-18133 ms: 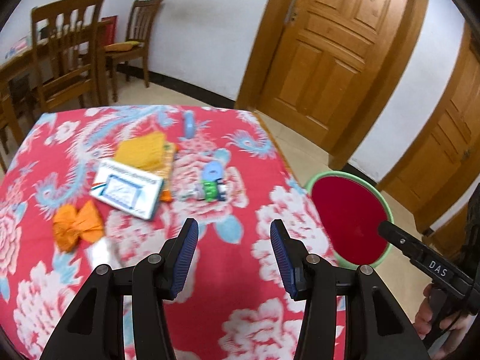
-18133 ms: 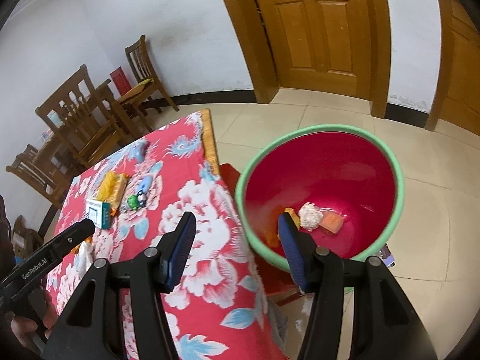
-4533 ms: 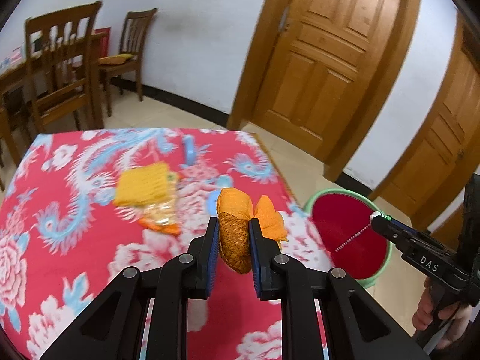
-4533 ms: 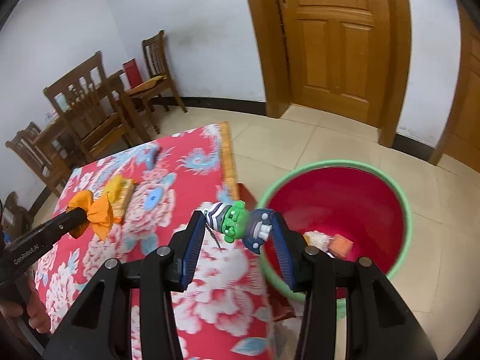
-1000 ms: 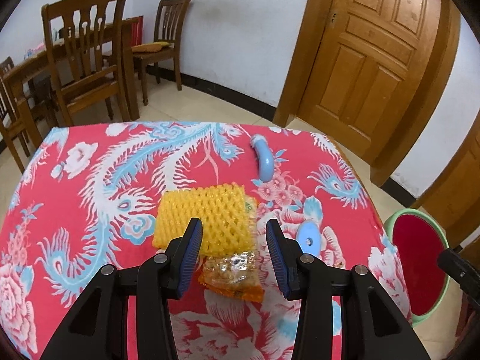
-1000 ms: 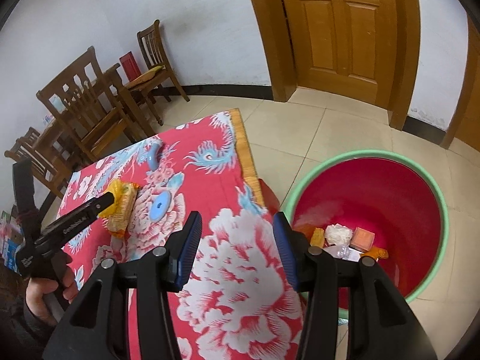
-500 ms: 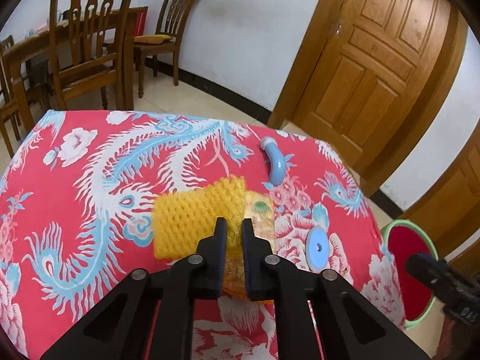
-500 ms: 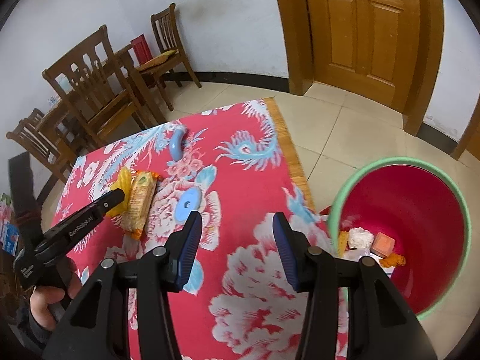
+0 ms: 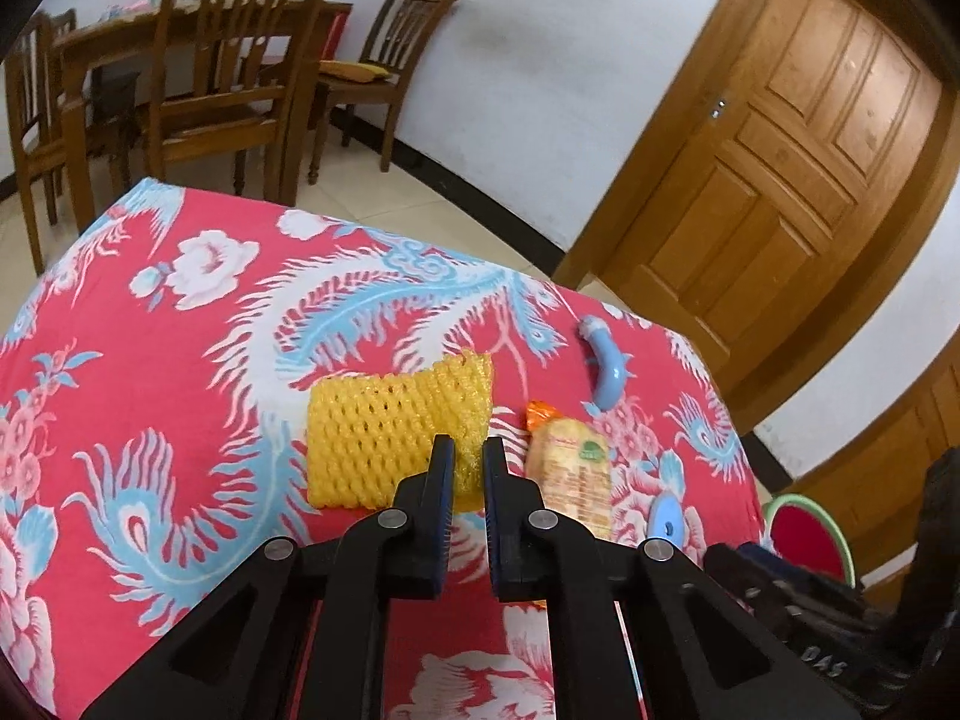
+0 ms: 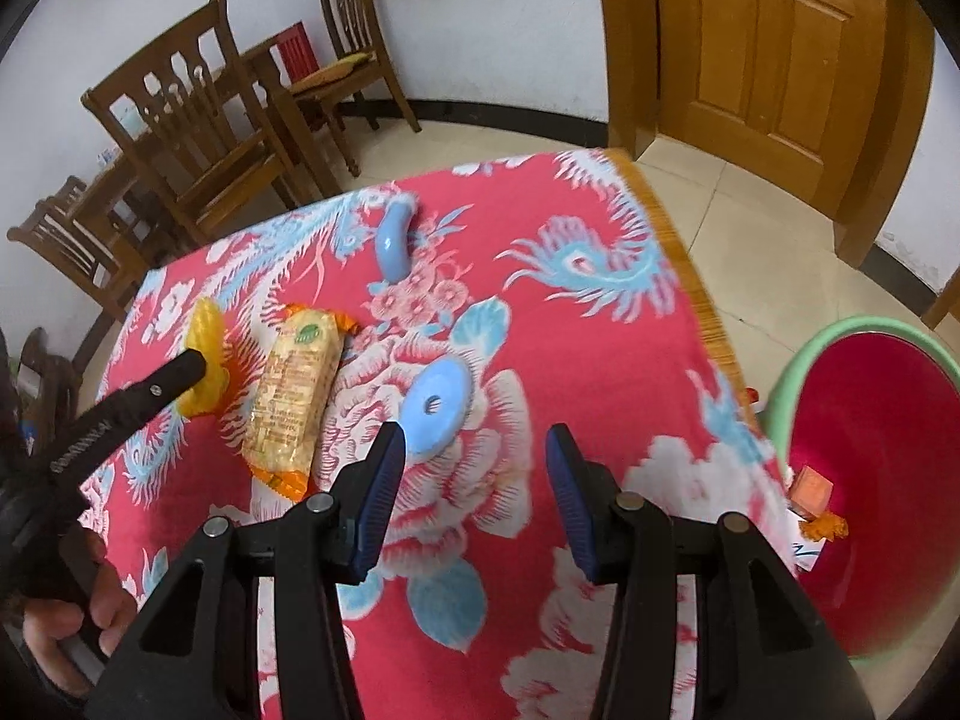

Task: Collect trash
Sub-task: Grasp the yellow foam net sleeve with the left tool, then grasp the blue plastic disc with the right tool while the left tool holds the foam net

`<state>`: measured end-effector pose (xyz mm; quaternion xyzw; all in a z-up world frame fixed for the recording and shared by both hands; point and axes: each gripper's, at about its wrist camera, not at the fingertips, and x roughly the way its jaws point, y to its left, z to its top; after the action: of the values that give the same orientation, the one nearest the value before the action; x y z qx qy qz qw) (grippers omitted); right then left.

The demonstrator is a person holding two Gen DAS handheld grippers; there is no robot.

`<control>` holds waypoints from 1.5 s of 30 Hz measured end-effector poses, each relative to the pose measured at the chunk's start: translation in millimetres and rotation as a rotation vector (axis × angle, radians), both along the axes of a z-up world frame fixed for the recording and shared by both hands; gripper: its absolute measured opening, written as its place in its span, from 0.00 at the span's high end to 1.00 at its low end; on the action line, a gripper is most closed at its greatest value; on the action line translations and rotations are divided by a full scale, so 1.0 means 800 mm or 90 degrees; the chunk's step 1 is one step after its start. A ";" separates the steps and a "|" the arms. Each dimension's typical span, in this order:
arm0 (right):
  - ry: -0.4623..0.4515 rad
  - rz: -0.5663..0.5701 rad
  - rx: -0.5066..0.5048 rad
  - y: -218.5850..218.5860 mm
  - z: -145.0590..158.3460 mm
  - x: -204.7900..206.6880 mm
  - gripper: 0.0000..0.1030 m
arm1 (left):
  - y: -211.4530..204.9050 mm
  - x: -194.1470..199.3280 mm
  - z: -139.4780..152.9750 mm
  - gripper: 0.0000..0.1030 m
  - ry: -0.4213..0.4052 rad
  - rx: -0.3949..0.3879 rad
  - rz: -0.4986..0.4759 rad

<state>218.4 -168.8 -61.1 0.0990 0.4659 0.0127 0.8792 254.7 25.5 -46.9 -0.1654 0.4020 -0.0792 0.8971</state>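
My left gripper [image 9: 465, 462] is shut on the near edge of a yellow foam net [image 9: 384, 429] that lies on the red flowered tablecloth [image 9: 180, 396]; the net also shows in the right wrist view [image 10: 207, 339] with the left gripper [image 10: 195, 369] on it. An orange-ended snack packet [image 9: 570, 474] lies just right of the net, also seen in the right wrist view [image 10: 297, 393]. My right gripper [image 10: 471, 483] is open and empty above the cloth, near a blue disc [image 10: 435, 408]. The red bin with a green rim [image 10: 870, 456] stands off the table's right side and holds some trash.
A blue curved piece [image 10: 393, 246] lies toward the table's far edge, also in the left wrist view [image 9: 606, 369]. The blue disc [image 9: 666, 516] lies right of the packet. Wooden chairs [image 10: 198, 138] and a dining table [image 9: 150, 42] stand beyond. Wooden doors [image 10: 762, 60] are behind the bin.
The left gripper stays shut on the yellow net and has pulled it a little left, off the packet. The right gripper has moved lower and closer over the table, toward the blue disc.
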 end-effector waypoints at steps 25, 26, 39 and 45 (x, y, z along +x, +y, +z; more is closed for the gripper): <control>0.007 0.022 -0.115 0.051 -0.024 0.033 0.65 | 0.017 -0.003 0.001 0.91 -0.005 -0.028 0.018; 0.005 0.023 -0.117 0.051 -0.024 0.033 0.65 | 0.018 -0.004 0.002 0.91 -0.006 -0.028 0.017; -0.019 0.001 -0.049 0.018 -0.004 0.006 0.66 | 0.016 -0.007 0.007 0.91 -0.018 -0.032 0.013; -0.045 -0.003 -0.038 0.001 0.016 -0.023 0.66 | 0.008 -0.011 0.014 0.91 -0.030 -0.024 0.005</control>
<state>199.6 -168.2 -48.0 0.0736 0.4347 0.0003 0.8976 246.1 31.7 -35.4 -0.1822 0.3787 -0.0874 0.9032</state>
